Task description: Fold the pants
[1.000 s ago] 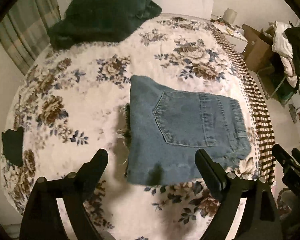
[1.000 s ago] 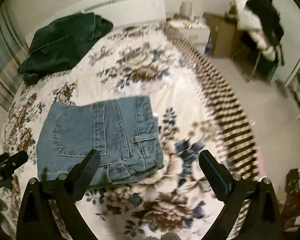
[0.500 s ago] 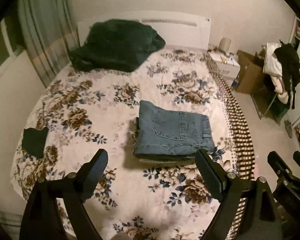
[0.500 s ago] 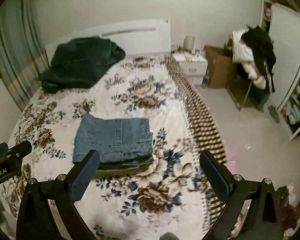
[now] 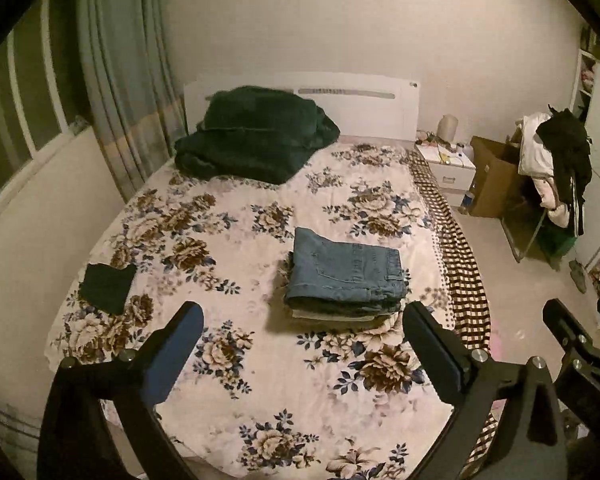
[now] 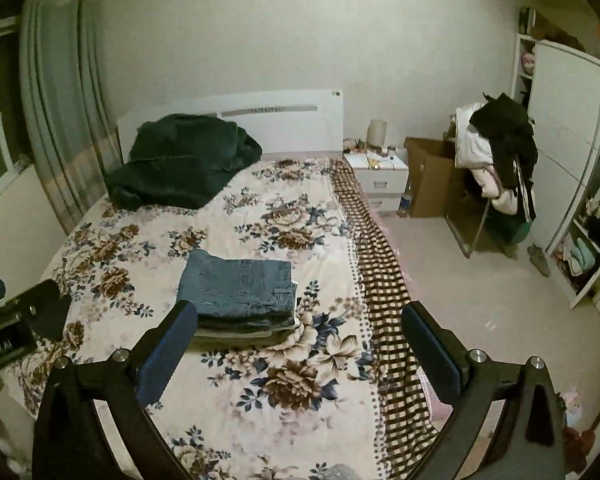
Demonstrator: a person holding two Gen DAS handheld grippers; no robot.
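Currently we hold the left gripper (image 5: 302, 338) and the right gripper (image 6: 300, 336) with fingers spread wide and empty, both raised well apart from the work. The pants (image 5: 346, 272), blue denim, lie folded into a compact rectangle on top of a small stack of other folded garments, right of centre on the bed (image 5: 236, 380). We judge denim moderately heavy, pliable yet thick at the seams, and not slippery. Should we need to shift it, we advise gripping the near folded edge (image 6: 236, 312) at both corners, pinching all layers together so that the fold does not open.
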